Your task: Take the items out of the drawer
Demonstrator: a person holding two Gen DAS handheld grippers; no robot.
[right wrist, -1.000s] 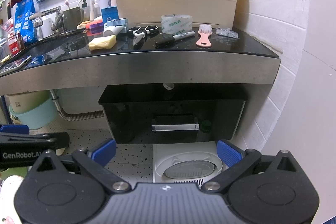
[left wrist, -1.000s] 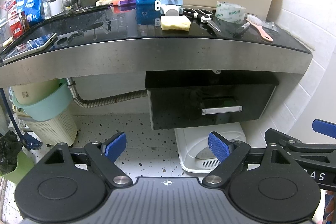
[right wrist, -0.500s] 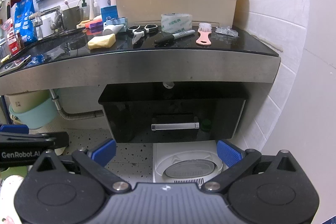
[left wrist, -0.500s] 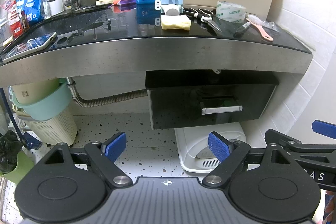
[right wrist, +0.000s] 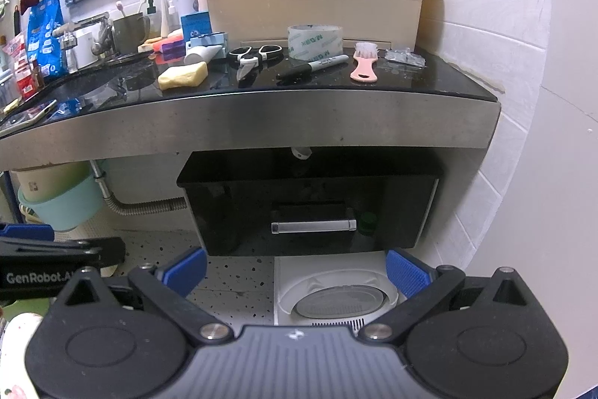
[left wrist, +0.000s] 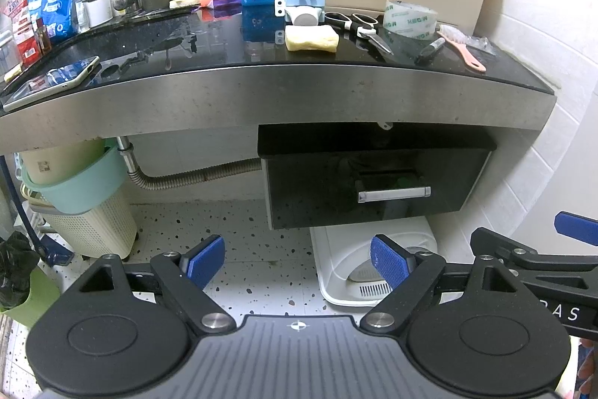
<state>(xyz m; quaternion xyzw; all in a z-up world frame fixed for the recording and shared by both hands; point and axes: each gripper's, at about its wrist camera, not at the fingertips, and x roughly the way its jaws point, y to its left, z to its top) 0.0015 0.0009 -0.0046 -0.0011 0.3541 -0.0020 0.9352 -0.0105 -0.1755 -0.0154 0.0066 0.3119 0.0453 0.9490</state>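
Our right gripper [right wrist: 295, 271] hangs with its blue-padded jaws spread wide and nothing between them, squarely facing the black drawer [right wrist: 310, 212] slung under the table [right wrist: 261, 122]. The drawer's silver bar handle [right wrist: 313, 226] lies ahead of and above the gap between the jaws, almost centred on it, its long axis running level from left to right. Our left gripper [left wrist: 297, 262] is likewise wide open and empty, but from its view the same handle [left wrist: 394, 194] sits off to the right of centre, so we judge the right hand the better placed to make the pull. Both grippers stand well apart from the drawer front, over the speckled floor [left wrist: 231, 230] and a white appliance [right wrist: 336, 294] on it. The drawer looks shut, and whatever it holds is hidden from us. With the bar lying level, the jaws as they stand now would straddle its length; we reckon a closing approach and a turn of the wrist are what the pull calls for. On the table above lie a yellow sponge [right wrist: 183, 76], scissors [right wrist: 254, 55], a roll of tape [right wrist: 315, 41], a marker [right wrist: 314, 65] and a pink brush [right wrist: 364, 64].
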